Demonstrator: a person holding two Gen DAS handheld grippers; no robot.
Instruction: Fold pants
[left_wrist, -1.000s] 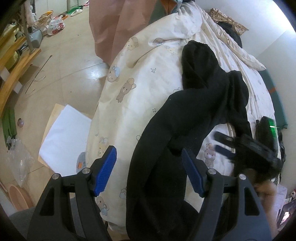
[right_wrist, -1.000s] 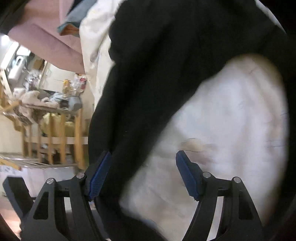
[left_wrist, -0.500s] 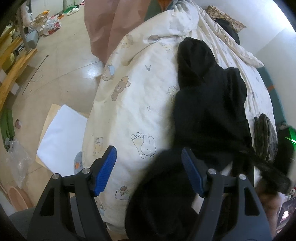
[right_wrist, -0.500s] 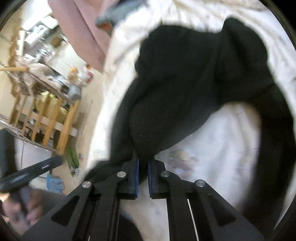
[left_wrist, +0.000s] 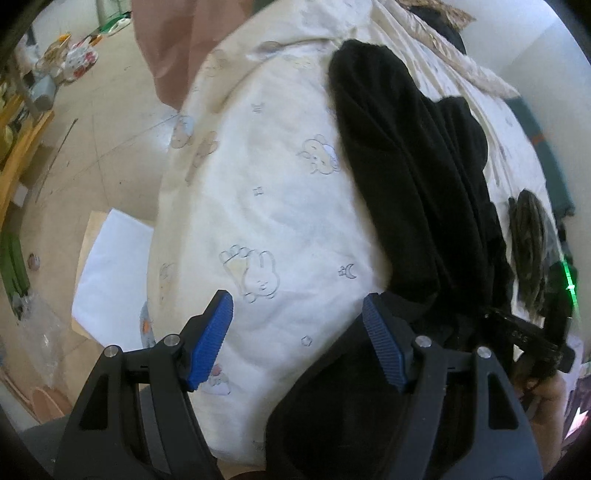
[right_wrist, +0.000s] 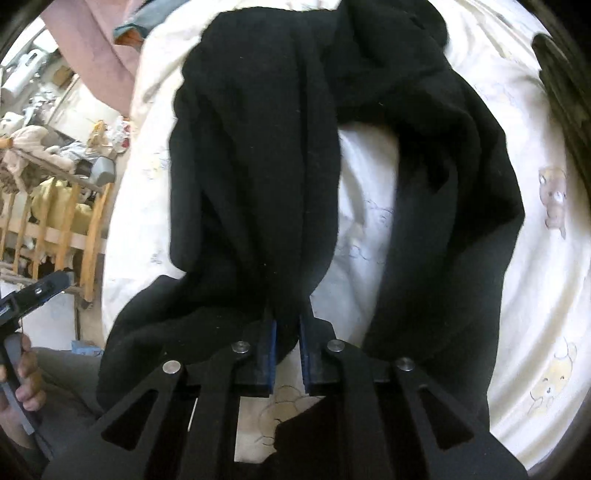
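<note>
Pants (right_wrist: 258, 166): black, soft, limp; spread crumpled on quilt (left_wrist: 266, 206). Right gripper (right_wrist: 287, 350) pinching bunched fabric, jaws easing slightly apart. Left gripper (left_wrist: 295, 332) wide, empty, above quilt. Best grasped at waistband or hem; likely to sag, drag.

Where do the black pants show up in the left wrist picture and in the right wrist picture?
Left wrist view: the black pants run from top centre down the right side, ending by the right blue pad of the open left gripper.
Right wrist view: the pants fill the centre, a fold pinched in the right gripper, whose jaws are opening slightly.
Shared landmark: the cream cartoon-print quilt under the pants.
</note>
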